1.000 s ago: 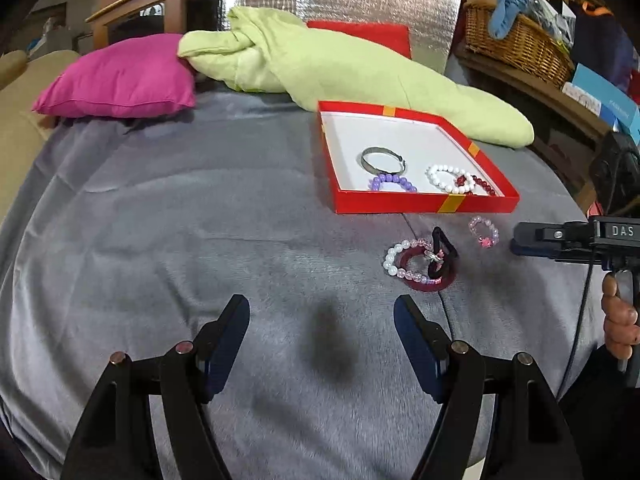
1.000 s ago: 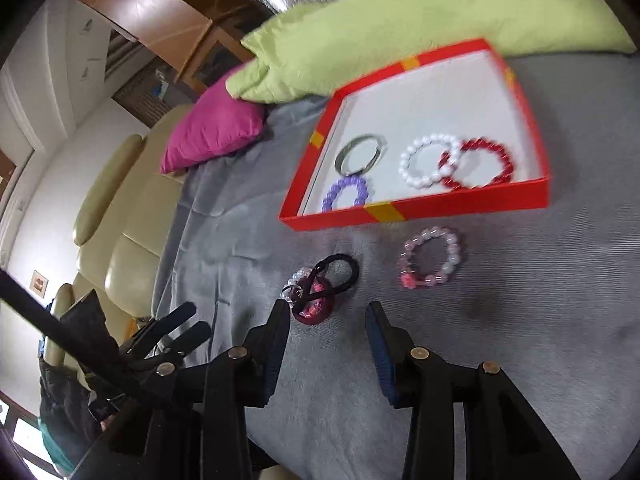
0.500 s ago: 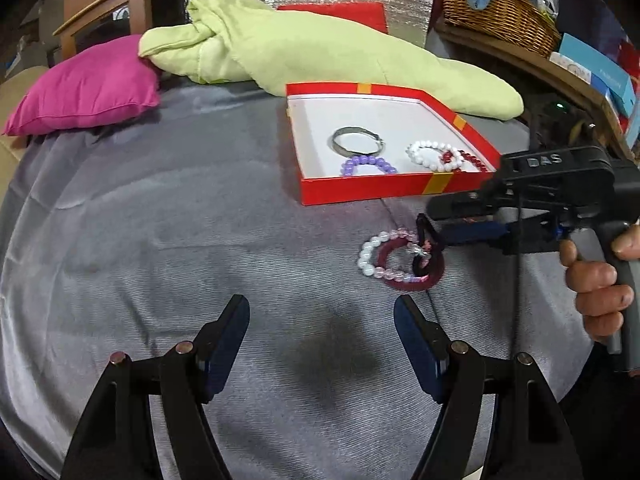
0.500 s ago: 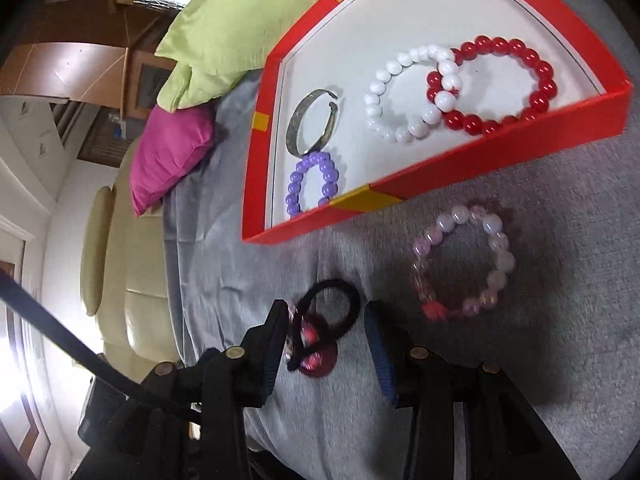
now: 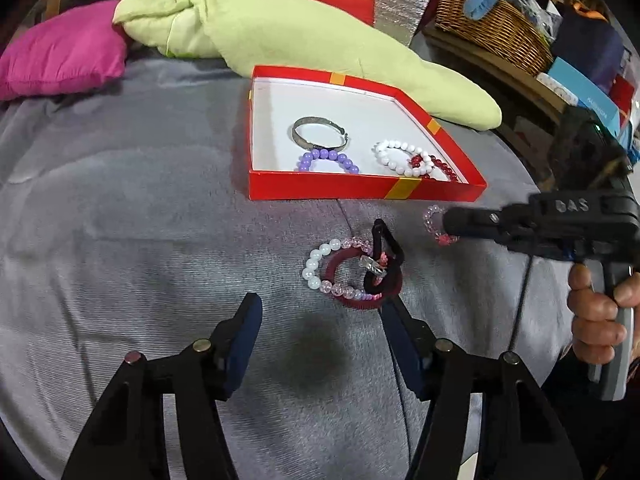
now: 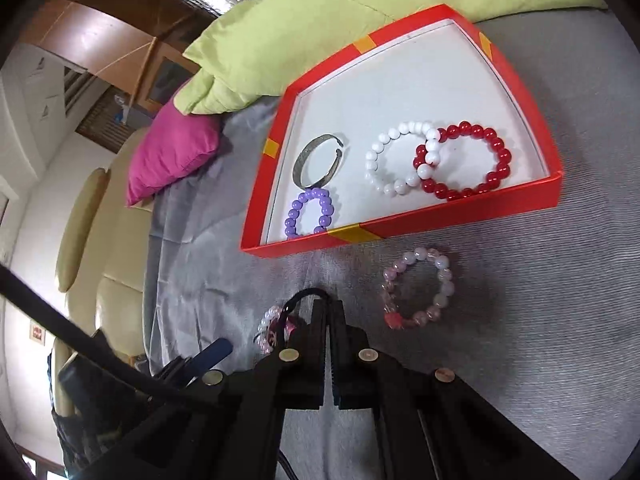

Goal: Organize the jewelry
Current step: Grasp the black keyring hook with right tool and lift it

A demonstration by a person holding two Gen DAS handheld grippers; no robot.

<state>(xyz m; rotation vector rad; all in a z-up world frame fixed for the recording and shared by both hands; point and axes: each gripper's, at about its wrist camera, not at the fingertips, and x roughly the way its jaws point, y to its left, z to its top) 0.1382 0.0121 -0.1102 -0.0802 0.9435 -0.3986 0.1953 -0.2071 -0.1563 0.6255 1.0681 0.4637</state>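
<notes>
A red box (image 5: 360,192) (image 6: 400,228) holds a silver bangle (image 5: 320,147) and purple (image 5: 328,156), white (image 5: 394,146) and red (image 5: 444,168) bead bracelets. In front of it lies a pile: a pearl-and-pink bracelet (image 5: 316,268), a dark red band (image 5: 350,255) and an upright black hair tie (image 5: 387,239) (image 6: 302,295). A pink bracelet (image 6: 447,286) (image 5: 430,220) lies to the right. My left gripper (image 5: 320,320) is closing just short of the pile, with nothing between its fingers. My right gripper (image 6: 329,306) (image 5: 450,224) is shut, and a strip of cloth separates it from the tie.
Grey cloth (image 5: 120,220) covers the surface. A green pillow (image 5: 320,40) and a magenta cushion (image 5: 60,56) lie behind the box. A wicker basket (image 5: 492,28) stands on a shelf at the back right. A hand (image 5: 596,320) holds the right gripper's handle.
The right gripper's jaws, open around the black hair tie, have shut, and it has shifted right, away from the pile. The left gripper has come closer to the pile, and its jaws have narrowed.
</notes>
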